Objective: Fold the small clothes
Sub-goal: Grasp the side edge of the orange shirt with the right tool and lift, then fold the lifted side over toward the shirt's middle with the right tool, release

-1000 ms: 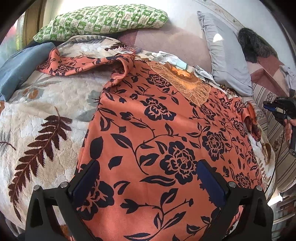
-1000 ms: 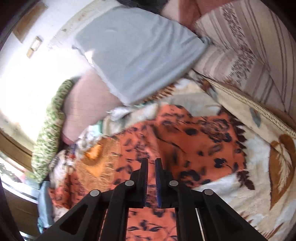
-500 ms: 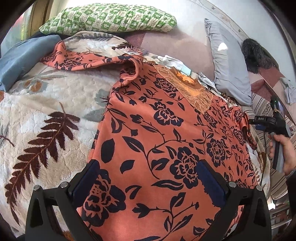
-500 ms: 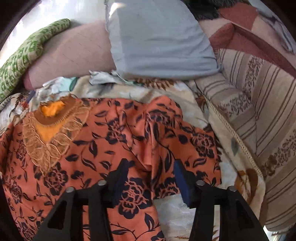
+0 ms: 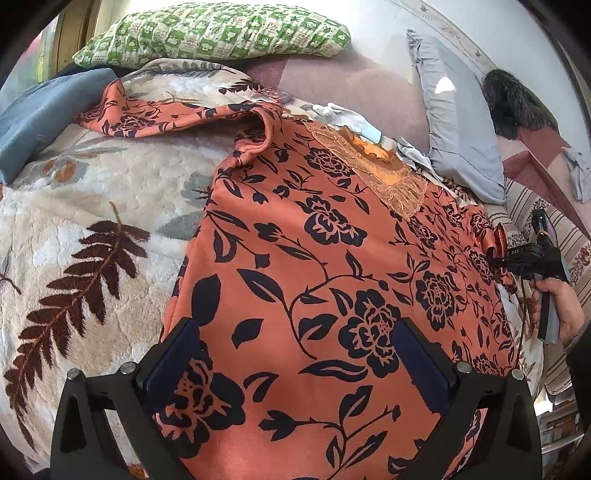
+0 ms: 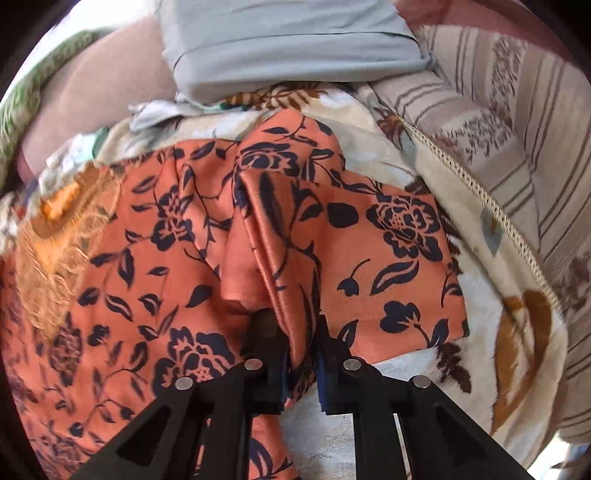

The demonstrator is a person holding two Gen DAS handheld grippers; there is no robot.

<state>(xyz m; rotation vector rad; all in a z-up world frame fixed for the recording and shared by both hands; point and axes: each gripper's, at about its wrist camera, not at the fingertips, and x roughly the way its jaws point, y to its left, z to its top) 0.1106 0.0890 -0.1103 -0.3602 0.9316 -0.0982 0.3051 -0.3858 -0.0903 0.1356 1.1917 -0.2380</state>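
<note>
Black jaws of the right gripper (image 6: 301, 354) point steeply down and pinch a raised fold of the top's (image 5: 317, 280) right sleeve (image 6: 369, 258); orange cloth fills the narrow gap between its blue pads (image 6: 322, 373). In the left wrist view this gripper (image 5: 496, 260) sits at the top's far right edge, held by a hand (image 5: 561, 310) gripping the handle below it, with a cable hanging down beside it.

The left gripper (image 5: 295, 369) tilts down over the lower part of the top, its fingers (image 5: 173, 362) spread wide with nothing between them; whether they touch the cloth cannot be told.

The top lies spread front-up on a cream blanket (image 5: 74, 229) with brown fern leaves. It is satin-like orange with a dark navy print of roses and leaves, and has a lace collar (image 5: 384, 170) in lighter orange. Its left sleeve (image 5: 166, 114) stretches out flat toward a blue cloth (image 5: 37, 122), with a rolled crease at the shoulder. The right sleeve is folded back on itself near the gripper, its cuff edge lying on the blanket. A green checked pillow (image 5: 214, 33) and a grey pillow (image 5: 458, 125) lie beyond the collar, and striped bedding (image 6: 517, 147) lies to the right.
</note>
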